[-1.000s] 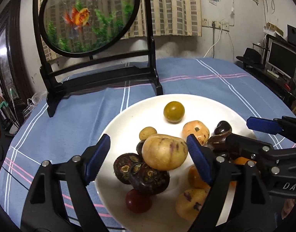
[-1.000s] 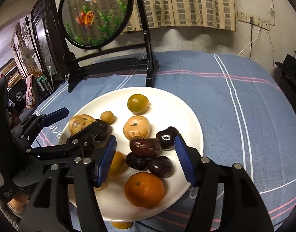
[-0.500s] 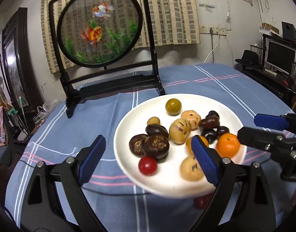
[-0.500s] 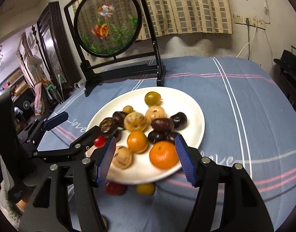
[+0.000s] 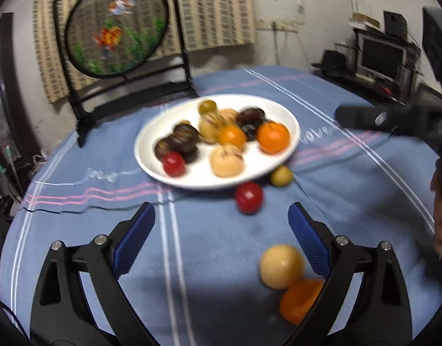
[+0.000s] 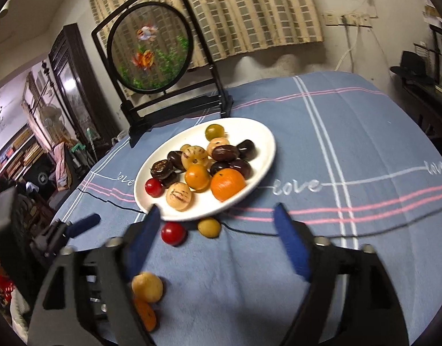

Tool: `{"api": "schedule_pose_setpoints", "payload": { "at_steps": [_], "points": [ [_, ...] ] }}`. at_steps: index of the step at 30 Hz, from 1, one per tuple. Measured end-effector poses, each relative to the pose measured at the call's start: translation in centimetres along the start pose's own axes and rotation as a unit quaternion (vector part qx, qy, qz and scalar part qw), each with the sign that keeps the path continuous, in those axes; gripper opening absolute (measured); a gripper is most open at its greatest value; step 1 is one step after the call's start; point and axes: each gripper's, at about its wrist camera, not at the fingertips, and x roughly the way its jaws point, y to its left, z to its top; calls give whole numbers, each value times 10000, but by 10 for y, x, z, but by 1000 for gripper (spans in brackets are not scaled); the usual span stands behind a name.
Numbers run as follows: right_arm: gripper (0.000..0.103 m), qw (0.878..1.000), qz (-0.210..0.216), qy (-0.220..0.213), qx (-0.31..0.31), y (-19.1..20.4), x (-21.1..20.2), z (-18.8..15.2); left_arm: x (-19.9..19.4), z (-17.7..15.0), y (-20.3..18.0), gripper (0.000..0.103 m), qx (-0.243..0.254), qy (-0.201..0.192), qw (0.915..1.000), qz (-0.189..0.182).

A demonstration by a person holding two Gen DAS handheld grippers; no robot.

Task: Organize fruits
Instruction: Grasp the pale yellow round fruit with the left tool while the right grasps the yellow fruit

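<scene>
A white plate (image 5: 151,155) (image 6: 264,144) holds several fruits, among them a large orange (image 5: 272,137) (image 6: 228,184), a red fruit (image 5: 174,163) (image 6: 154,187) and dark ones. Loose on the blue cloth lie a red fruit (image 5: 248,197) (image 6: 172,233), a small yellow-green fruit (image 5: 281,175) (image 6: 209,227), a pale yellow fruit (image 5: 281,265) (image 6: 147,287) and an orange one (image 5: 300,307) (image 6: 146,312). My left gripper (image 5: 221,242) is open and empty, back from the plate. My right gripper (image 6: 218,242) is open and empty above the cloth.
A round fish-picture screen on a black stand (image 5: 117,37) (image 6: 151,49) stands behind the plate. The right gripper shows at the right of the left wrist view (image 5: 393,119). The left gripper shows at the left of the right wrist view (image 6: 65,230). Furniture surrounds the table.
Both grippers have drawn back and up from the plate. The plate now looks farther away, and loose fruits on the cloth in front of it have come into view.
</scene>
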Motion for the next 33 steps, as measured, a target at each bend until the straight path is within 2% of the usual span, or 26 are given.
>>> {"api": "schedule_pose_setpoints", "payload": {
  "at_steps": [6, 11, 13, 15, 16, 19, 25, 27, 31, 33],
  "points": [
    [92, 9999, 43, -134, 93, -6, -14, -3, 13, -3, -1, 95, -77, 317, 9987, -387],
    [92, 9998, 134, -115, 37, -2, -16, -4, 21, -9, -12, 94, 126, 614, 9958, -673],
    [92, 9998, 133, -117, 9, 0, -17, -4, 24, -12, -17, 86, 234, 724, 9938, -808],
    [92, 9998, 148, -101, 22, 0, -17, -4, 24, -13, -18, 60, 135, 858, 9867, -1375],
    [92, 9998, 148, -100, 23, 0, -17, -4, 24, -13, -18, 54, 103, 901, 9837, -1550],
    [92, 9998, 155, -103, 23, 0, -17, -3, 21, -16, -22, 54, 142, 914, 9826, -1608],
    [92, 9998, 149, -89, 19, 0, -15, -3, 18, -23, -17, 52, -50, 1136, 9722, -2047],
    [92, 9999, 54, 137, 36, -3, -3, -5, 14, -25, -15, 40, -102, 1085, 9721, -2076],
    [90, 9967, -79, 708, -388, 10, 28, -14, 14, -25, -11, 39, -227, 1049, 9722, -2081],
    [78, 9921, -183, 931, -822, 26, 46, -15, 15, -24, -12, 40, -211, 1045, 9726, -2066]
  ]
}}
